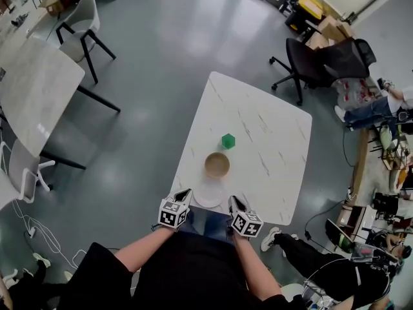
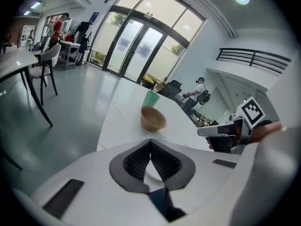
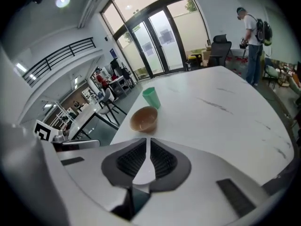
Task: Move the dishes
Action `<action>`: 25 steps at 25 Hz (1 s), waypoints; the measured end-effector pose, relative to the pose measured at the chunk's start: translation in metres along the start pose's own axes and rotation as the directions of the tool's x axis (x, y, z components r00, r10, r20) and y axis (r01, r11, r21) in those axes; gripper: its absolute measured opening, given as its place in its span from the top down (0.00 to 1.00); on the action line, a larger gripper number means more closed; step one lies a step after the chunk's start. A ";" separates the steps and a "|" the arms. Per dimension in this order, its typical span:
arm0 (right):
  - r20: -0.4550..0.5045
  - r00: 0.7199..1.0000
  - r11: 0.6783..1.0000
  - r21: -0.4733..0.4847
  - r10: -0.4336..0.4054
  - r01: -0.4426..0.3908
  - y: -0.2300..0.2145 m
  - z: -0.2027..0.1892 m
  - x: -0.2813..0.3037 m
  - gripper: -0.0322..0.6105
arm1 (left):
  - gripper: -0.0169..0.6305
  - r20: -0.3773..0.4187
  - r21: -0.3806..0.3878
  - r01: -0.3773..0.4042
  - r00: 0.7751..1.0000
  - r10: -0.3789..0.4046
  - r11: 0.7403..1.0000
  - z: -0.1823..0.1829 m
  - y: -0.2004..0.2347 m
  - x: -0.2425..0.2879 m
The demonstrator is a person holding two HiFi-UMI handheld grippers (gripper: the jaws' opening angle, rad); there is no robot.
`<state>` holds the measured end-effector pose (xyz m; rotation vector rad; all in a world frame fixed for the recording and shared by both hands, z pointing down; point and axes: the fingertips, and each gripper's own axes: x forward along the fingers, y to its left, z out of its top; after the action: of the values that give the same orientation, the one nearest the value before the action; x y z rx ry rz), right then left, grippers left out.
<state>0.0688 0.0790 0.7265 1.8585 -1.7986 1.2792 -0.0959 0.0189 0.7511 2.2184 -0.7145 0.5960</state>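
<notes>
Early in the task, by the look of it: no dish lifted, none taken off the table (image 1: 277, 141). Set out in a line from near to far: plate (image 1: 210, 194) at the near edge, bowl (image 1: 217, 165) just beyond it, cup (image 1: 228, 141) a little farther on. All three upright, the bowl apparently empty.

Left gripper (image 1: 185, 194) just beside the plate's left rim, right gripper (image 1: 233, 203) just beside its right rim, both low over the near edge and flanking the plate. Left jaws closed to a point at the tips, gripping nothing; only white seen through the gap behind the tips, most likely the plate underneath. Right jaws drawn in to a thin slit, likewise empty, with the same white below. Hard to say from the head view whether either tip touches the rim or merely sits beside it.

Left to do, judging from here: all of it. Probably the plate first, being nearest and already bracketed; needs the jaws opened and a hold found on that thin, flat rim, awkward with it lying flush on the table. Then bowl and cup. No destination to be made out anywhere in view.
</notes>
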 end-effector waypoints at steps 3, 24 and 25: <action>0.046 0.999 0.997 -0.078 0.026 -0.022 0.028 0.014 -0.018 0.91 | 0.95 0.045 0.024 0.016 0.999 -0.017 1.000 0.014 -0.018 -0.017; 0.419 0.901 0.942 -0.332 0.110 0.039 0.046 0.054 -0.211 0.92 | 0.95 0.403 0.249 -0.051 0.914 -0.055 0.967 0.067 -0.227 -0.112; 0.431 0.895 0.942 -0.333 0.113 0.042 0.042 0.048 -0.220 0.92 | 0.95 0.405 0.250 -0.057 0.913 -0.051 0.967 0.061 -0.235 -0.115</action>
<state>0.0833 0.1850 0.5241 2.0306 -2.1158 0.5189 -0.0173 0.1468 0.5282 2.6248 -0.8909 0.2280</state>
